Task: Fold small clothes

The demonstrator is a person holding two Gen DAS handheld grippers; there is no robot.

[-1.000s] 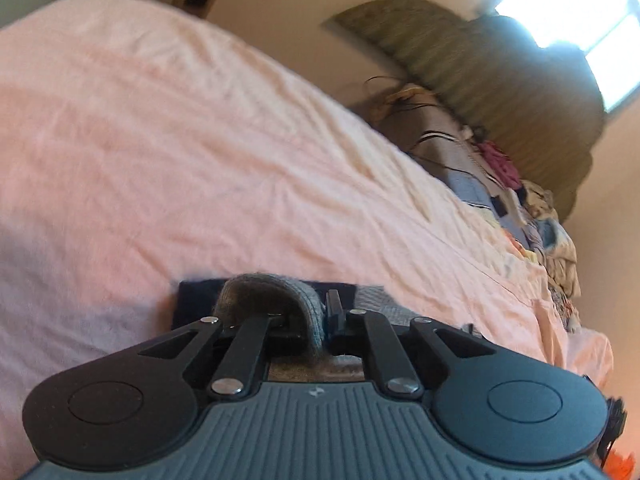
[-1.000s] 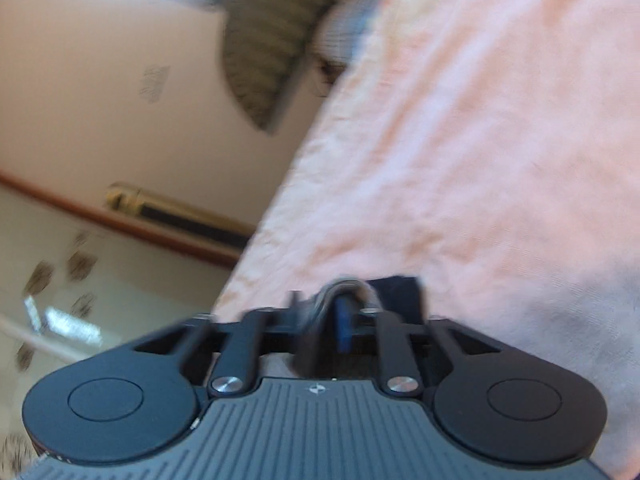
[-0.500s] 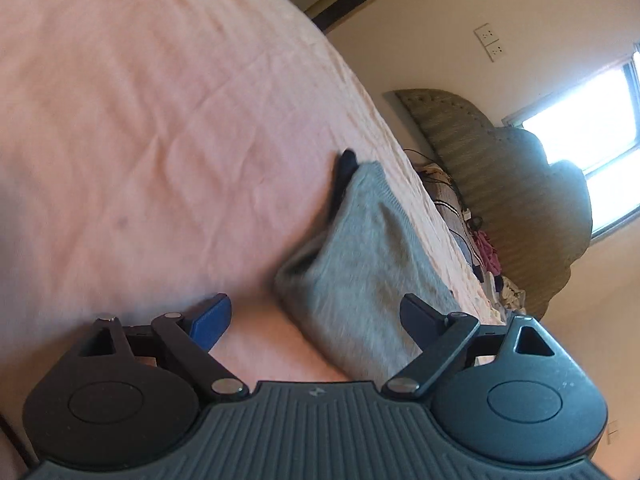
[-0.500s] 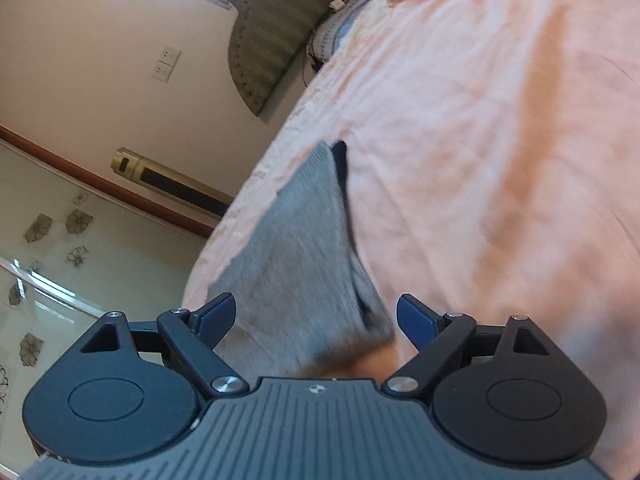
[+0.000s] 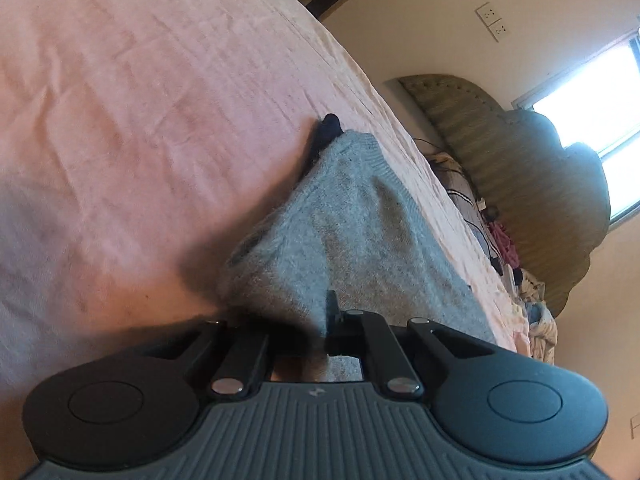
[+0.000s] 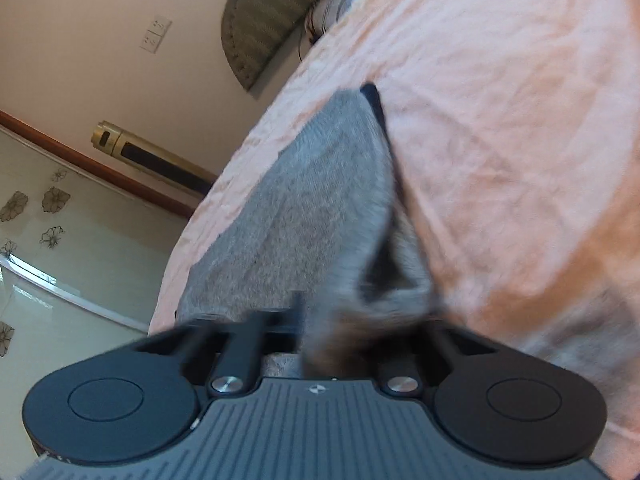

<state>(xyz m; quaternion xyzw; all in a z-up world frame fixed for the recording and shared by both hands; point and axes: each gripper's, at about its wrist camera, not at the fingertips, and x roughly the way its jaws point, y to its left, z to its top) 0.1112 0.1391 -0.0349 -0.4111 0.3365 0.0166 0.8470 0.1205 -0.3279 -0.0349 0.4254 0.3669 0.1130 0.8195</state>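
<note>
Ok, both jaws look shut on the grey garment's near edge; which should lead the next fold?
Probably the left gripper: its pinch on the grey garment shows sharply. The right gripper view is blurred, its grip bunched.

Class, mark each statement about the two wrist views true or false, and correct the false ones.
1. The left gripper is shut on the grey garment. True.
2. The garment lies on a blue sheet. False: the bedsheet is pink.
3. The right gripper is shut on the garment. True.
4. The garment's far end shows a red part. False: the tip is dark.
5. A wall socket shows in the right view. True.
</note>
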